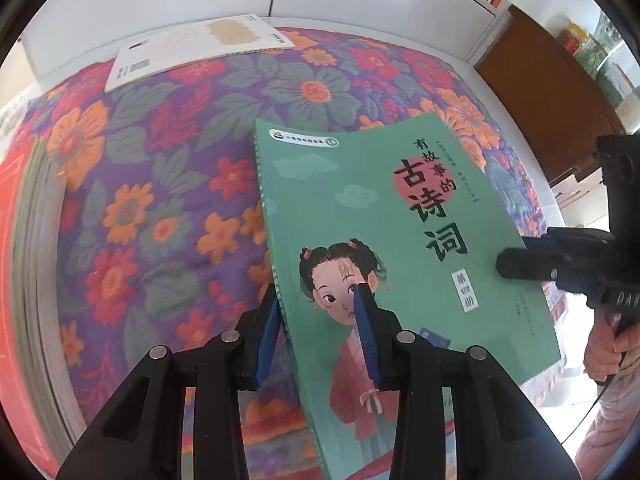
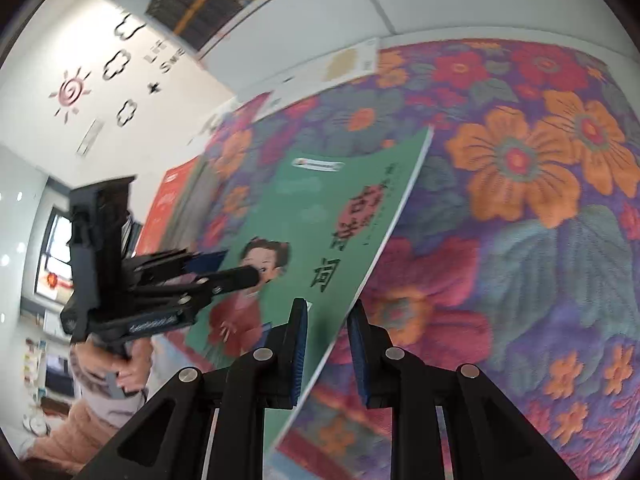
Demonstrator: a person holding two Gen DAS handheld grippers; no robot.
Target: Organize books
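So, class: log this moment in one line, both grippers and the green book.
left gripper: shut on green book | right gripper: open, book's edge between jaws

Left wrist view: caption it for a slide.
Left tool grips the spine edge of a green poetry book above a floral cloth; right tool straddles its far edge.

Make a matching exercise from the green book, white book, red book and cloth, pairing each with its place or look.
1 green book
2 white book
3 red book
4 cloth

a flowered, spread beneath the green book
b thick, page edges showing, at the cloth's side
c flat at the far edge, by the wall
d tilted, in the left gripper

Pairs: 1-d, 2-c, 3-b, 4-a.
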